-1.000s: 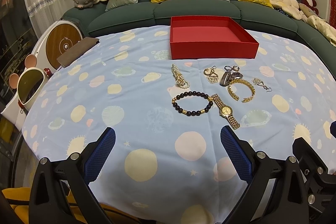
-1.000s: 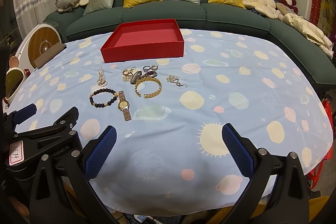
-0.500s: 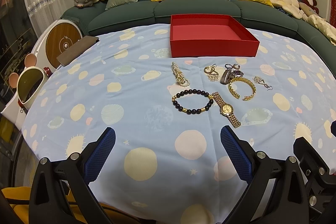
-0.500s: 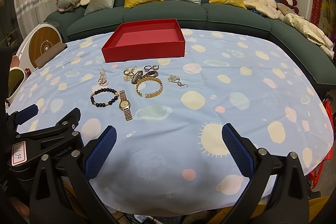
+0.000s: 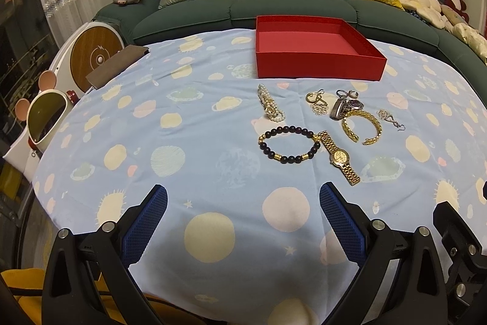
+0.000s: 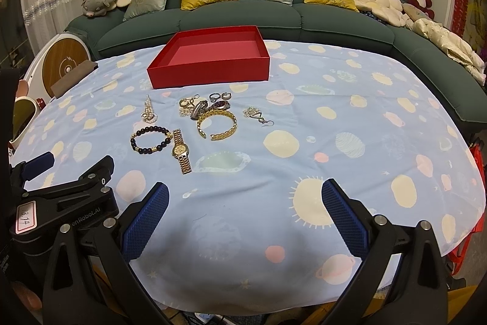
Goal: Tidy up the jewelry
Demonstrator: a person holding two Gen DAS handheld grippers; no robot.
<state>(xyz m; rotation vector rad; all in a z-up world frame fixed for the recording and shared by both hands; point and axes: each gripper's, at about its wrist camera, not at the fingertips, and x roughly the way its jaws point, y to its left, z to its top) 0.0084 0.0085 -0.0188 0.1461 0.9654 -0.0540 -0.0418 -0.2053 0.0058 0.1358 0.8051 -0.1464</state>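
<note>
So both grippers are hanging out at the near edge of the table, over the pale blue planet-print tablecloth point(image 5: 213, 142). The left gripper point(image 5: 243, 215) is sitting with its blue-padded fingers spread wide and nothing between them, and the right gripper point(image 6: 245, 212) is doing the same, fingers parted and not gripping anything.

The jewelry is all lying loose on the cloth ahead of them: a dark-bead bracelet with gold spacers point(image 5: 289, 143) is touching the band of a gold metal wristwatch point(image 5: 338, 156), a gold open cuff bangle point(image 5: 362, 125) is sitting just beyond, a pearl strand point(image 5: 269, 107) is off to the left, and a tangle of rings and small silver bits point(image 5: 344, 105) plus a silver chain earring point(image 5: 391, 118) are lying near the shallow red cardboard tray point(image 5: 316, 66). The tray is resting past the pile toward the far edge, by the green sofa point(image 5: 304, 5).

There's a broad stretch of bare cloth lying between the fingers and the jewelry, and loads more off to the right in the right wrist view.
</note>
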